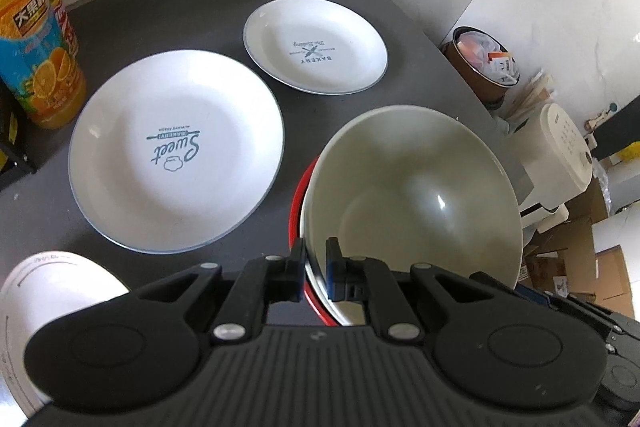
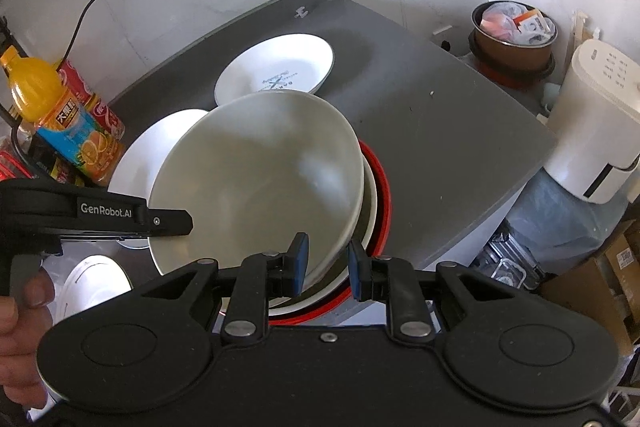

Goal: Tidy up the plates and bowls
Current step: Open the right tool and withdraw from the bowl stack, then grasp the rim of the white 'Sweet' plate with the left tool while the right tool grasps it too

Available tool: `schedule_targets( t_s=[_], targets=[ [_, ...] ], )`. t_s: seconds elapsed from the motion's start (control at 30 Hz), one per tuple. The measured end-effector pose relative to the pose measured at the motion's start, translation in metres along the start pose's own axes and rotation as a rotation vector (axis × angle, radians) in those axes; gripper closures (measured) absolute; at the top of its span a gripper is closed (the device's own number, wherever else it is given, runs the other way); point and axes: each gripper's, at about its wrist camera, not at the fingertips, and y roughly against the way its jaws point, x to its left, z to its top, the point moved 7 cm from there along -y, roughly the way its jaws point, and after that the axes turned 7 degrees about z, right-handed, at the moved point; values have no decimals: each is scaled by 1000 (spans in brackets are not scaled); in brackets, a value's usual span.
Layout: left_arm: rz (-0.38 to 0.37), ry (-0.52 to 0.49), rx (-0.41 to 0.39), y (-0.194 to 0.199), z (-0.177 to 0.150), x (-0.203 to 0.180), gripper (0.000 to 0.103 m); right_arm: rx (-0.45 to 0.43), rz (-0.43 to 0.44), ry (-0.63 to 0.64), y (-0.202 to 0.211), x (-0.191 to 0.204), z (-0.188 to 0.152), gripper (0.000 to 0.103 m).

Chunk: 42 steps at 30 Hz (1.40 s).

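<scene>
Bowls partly stacked, plates not yet. The left claw (image 1: 316, 269) is clamping the near rim of the white bowl (image 1: 412, 195), one pad inside and one outside, and holding it tilted over a red bowl (image 1: 298, 199) that is sitting just under and behind it on the bench (image 1: 192, 11). From the right wrist view a second pale bowl (image 2: 370, 199) seems to be nesting inside the red one, with the tilted white bowl leaning on top, not seated level yet; likely being lowered in or lifted out, cannot tell which.

The right claw (image 2: 326, 265) is standing apart, its pads straddling the lower rim of the stack without pinching, near the bench's front edge.

Left and ahead of the left claw, the large plate (image 1: 176, 151) printed "Sweet" is lying flat and alone. Farther ahead, the small plate (image 1: 316, 45) printed "Bakery" is lying flat, apart from the large one. So the plates are waiting to be stacked.

All bowls and plates are looking empty. A white round item (image 1: 52, 291) is showing close left of the left claw; unclear what it is. An orange juice bottle (image 1: 36, 39) is standing far left. Off the bench, right, a brown bin (image 1: 482, 67) is holding trash.
</scene>
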Motion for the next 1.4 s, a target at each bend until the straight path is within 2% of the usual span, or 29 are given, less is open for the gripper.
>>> schedule_targets(
  t_s=[0.1, 0.33, 0.47, 0.5, 0.7, 0.93, 1.07, 1.17, 1.4],
  targets=[
    [5, -7, -1, 0, 2, -1, 95, -4, -15, 3, 0, -3, -1, 77],
    [2, 12, -4, 6, 9, 0, 86, -24, -14, -6, 7, -1, 2, 76],
    [7, 32, -28, 16, 14, 6, 63, -51, -8, -5, 15, 1, 7, 71],
    [-3, 36, -33, 17, 15, 8, 60, -61, -4, -7, 18, 2, 9, 69],
    [7, 73, -61, 33, 19, 28, 52, -114, 30, -17, 28, 11, 20, 61],
    [15, 128, -87, 47, 20, 62, 46, -121, 54, 8, 25, 33, 30, 55],
    [40, 155, -110, 54, 22, 87, 38, -128, 66, 21, 22, 52, 34, 52],
    [57, 173, -126, 59, 23, 108, 36, -137, 74, 33, 21, 68, 36, 47],
    [76, 197, -140, 68, 22, 156, 34, -136, 95, 40, 13, 103, 41, 47]
  ],
)
